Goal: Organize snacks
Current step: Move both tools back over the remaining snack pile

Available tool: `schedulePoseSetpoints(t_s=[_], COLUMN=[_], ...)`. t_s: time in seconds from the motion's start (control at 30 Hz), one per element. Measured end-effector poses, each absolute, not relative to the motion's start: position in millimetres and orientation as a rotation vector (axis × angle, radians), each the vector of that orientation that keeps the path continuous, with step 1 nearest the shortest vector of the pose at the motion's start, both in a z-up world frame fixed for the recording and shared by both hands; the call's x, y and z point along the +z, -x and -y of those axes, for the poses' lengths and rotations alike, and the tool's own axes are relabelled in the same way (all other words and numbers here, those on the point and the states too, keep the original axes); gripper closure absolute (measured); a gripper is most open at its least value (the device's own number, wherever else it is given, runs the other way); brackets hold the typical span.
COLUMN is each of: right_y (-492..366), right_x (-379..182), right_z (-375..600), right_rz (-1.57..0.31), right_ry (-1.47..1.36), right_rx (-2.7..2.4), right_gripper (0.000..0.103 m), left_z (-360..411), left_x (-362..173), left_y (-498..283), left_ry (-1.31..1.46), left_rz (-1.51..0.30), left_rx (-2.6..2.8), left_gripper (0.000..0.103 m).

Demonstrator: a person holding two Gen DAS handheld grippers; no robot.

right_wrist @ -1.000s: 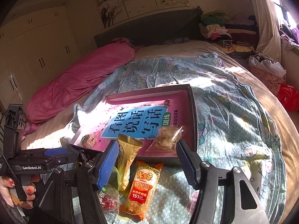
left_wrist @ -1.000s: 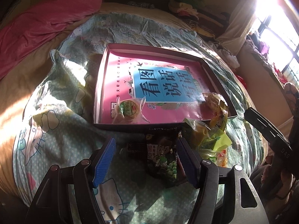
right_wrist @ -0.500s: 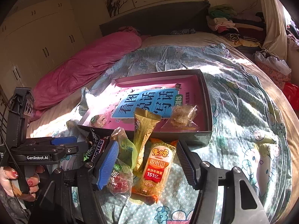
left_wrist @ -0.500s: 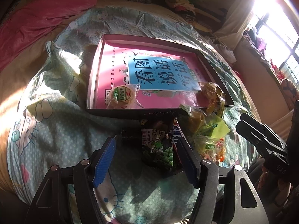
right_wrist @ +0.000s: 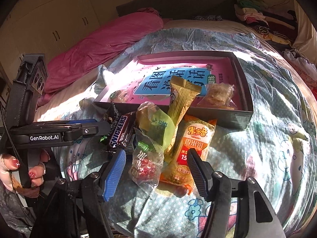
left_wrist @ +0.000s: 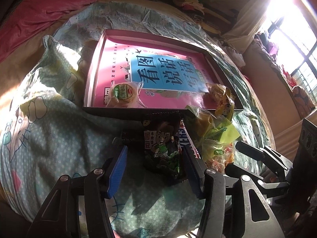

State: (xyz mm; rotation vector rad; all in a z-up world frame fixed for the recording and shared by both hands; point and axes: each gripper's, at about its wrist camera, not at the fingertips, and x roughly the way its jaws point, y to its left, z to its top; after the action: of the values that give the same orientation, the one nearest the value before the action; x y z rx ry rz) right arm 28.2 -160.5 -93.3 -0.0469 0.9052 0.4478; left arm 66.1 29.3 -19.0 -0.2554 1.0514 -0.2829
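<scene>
Hovering with fingers apart, the left gripper (left_wrist: 154, 156) straddles a dark green snack packet (left_wrist: 161, 148); the right gripper (right_wrist: 156, 164), also spread, frames a clear candy bag (right_wrist: 145, 166).

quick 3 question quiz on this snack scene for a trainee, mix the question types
1. True or false: the left tool is shut on the dark green packet.
2. How many snacks lie wholly inside the pink box?
3. Which lies nearest the right tool: A) Snickers bar, B) orange rice cracker pack, C) round pastry?

Key: 1 false, it is open around it; 2 two; 3 B.
</scene>
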Motion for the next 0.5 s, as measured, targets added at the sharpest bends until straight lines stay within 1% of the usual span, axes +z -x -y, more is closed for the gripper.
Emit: schedulePoseSetpoints(t_s=[0.07, 0.2, 0.37, 0.5], right_y=[-27, -25, -23, -25], right_x=[-97, -105, -111, -116], right_z=[156, 148, 143, 141], right_rz=[-0.921, -0.939, -0.951, -0.963], right_ry=[0.062, 0.097, 0.117, 0.124], right_rx=[0.46, 0.48, 0.507, 0.512], right_gripper=[0.039, 0.041, 0.051, 0.053], left_z=[-29, -29, -30, -33], left_x=[-20, -23, -27, -30], left_y=[-66, -66, -66, -67], left_ry=[0.262, 0.269, 0.283, 0.311], left_rz=[-1.058, -1.068, -1.083, -1.092], left_rx=[-0.288, -0.298, -0.305, -0.313], left_gripper=[0.05, 0.051, 0.051, 0.052])
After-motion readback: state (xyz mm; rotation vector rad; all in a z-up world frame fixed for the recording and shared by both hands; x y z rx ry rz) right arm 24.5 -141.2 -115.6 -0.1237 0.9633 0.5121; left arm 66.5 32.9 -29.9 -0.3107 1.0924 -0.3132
